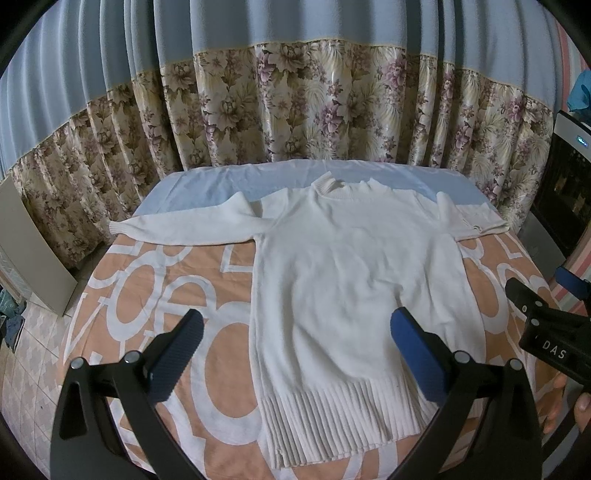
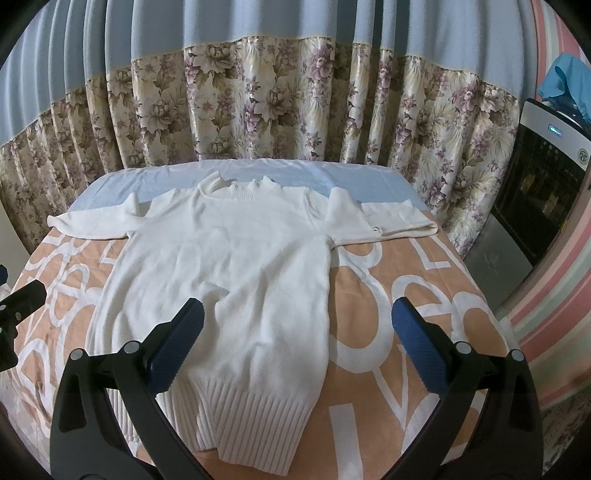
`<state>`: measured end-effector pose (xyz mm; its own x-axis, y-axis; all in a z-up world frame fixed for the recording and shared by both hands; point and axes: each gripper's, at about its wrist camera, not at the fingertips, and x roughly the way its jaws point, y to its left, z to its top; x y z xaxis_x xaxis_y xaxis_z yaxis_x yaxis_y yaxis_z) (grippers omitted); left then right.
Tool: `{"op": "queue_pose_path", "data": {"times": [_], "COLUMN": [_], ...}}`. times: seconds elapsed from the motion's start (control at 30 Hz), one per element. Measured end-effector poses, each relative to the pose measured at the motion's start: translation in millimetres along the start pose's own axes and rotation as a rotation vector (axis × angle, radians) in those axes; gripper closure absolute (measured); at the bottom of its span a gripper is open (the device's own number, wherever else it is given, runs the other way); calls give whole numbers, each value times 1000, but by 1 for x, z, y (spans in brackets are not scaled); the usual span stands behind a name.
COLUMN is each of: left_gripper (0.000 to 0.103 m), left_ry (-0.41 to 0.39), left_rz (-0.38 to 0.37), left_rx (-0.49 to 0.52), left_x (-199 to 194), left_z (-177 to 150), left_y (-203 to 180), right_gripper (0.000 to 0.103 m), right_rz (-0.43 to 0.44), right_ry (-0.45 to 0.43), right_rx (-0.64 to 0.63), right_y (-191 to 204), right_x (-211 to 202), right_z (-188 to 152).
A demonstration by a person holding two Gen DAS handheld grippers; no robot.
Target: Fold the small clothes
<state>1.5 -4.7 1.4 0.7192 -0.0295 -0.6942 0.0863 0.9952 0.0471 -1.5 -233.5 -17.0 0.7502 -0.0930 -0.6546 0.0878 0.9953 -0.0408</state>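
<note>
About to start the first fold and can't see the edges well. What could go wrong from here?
The sweater's left sleeve cuff lies at the table edge and could slide off when pulled. The right sleeve is already doubled back, so a fold may trap a lump. Both the left gripper and right gripper are open.

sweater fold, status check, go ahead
Left hand-held gripper open, right hand-held gripper open, both empty. White sweater flat on bedspread, sleeves out, unfolded. Nothing obstructing.

white ribbed sweater (image 1: 343,280), peach bedspread (image 1: 166,295) with white lettering, blue curtain (image 1: 258,26) with floral band
</note>
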Motion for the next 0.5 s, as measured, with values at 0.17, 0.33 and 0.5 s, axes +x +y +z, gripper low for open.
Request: {"op": "queue_pose_path", "data": {"times": [0.17,0.33,0.5], "left_gripper": [2,2,2], "left_ry": [1,0,3], "left_rz": [0,1,0], "left_rx": [1,1,1], "left_x": [1,2,2], "left_z": [0,-2,-1], "left_y": [0,1,1], "right_gripper": [3,3,3], "right_rz": [1,0,2], "right_ry": [2,3,6], "right_rx": [0,0,0], "right_y": [0,0,-4], "right_x": [1,2,9], "right_z": [-1,-1,-8]}}
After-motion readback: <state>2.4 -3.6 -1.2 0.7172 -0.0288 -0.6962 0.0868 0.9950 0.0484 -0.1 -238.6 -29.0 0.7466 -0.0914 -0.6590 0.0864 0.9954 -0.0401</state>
